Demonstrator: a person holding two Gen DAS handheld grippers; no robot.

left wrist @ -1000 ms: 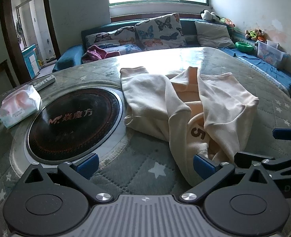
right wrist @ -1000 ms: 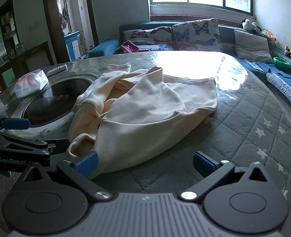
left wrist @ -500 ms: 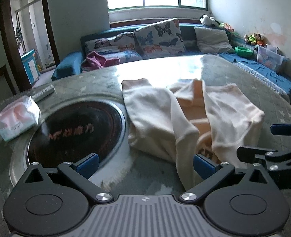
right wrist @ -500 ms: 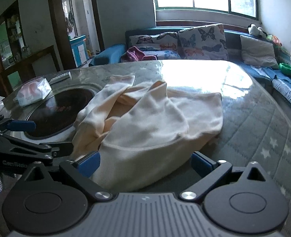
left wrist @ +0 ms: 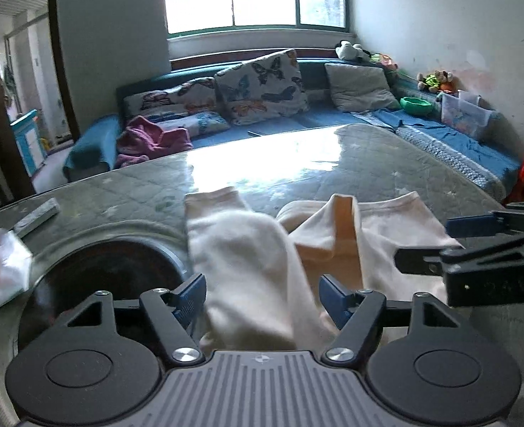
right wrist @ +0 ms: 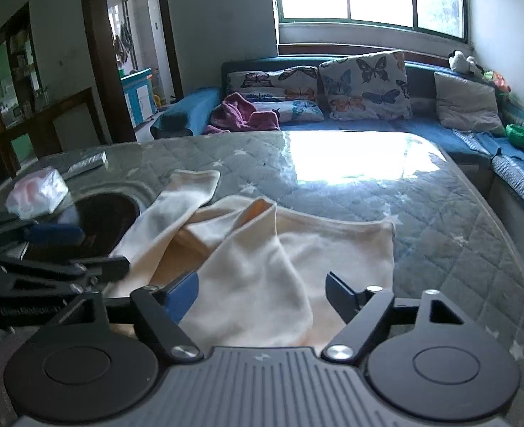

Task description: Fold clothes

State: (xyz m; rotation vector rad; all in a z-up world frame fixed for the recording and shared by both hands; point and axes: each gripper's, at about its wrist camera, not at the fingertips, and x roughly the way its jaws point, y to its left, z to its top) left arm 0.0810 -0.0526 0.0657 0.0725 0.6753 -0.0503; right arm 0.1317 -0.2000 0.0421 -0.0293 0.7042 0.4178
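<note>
Left gripper point(left wrist: 262, 297): jaws have just been closing; cream cloth lies between the blue pads, which stand partly spread, not visibly pressing on it.
Right gripper point(right wrist: 262, 293): jaws likewise have just been closing; a fold of the same cloth sits between them, pads apart from it on both sides.
Garment point(right wrist: 262, 249): cream sweatshirt, crumpled, on the quilted table cover near the table's near edge; one sleeve point(right wrist: 187, 192) stretches toward the far left, its cuff flat on the cover; the hem corner point(right wrist: 386, 229) points to the right.
Table point(right wrist: 439, 220): rounded, covered in grey-green quilting with pale stars under a glossy sheet; window glare on the far half.
Round dark plate point(left wrist: 112, 270): set into the table's left part, just beside the garment.
Tissue pack point(right wrist: 37, 192): at the left edge, beyond the dark plate.
Remote control point(right wrist: 87, 160): near the far left edge.
Sofa point(right wrist: 368, 121): behind the table, with butterfly cushions point(right wrist: 365, 85) and a crumpled purple cloth point(right wrist: 240, 114).
</note>
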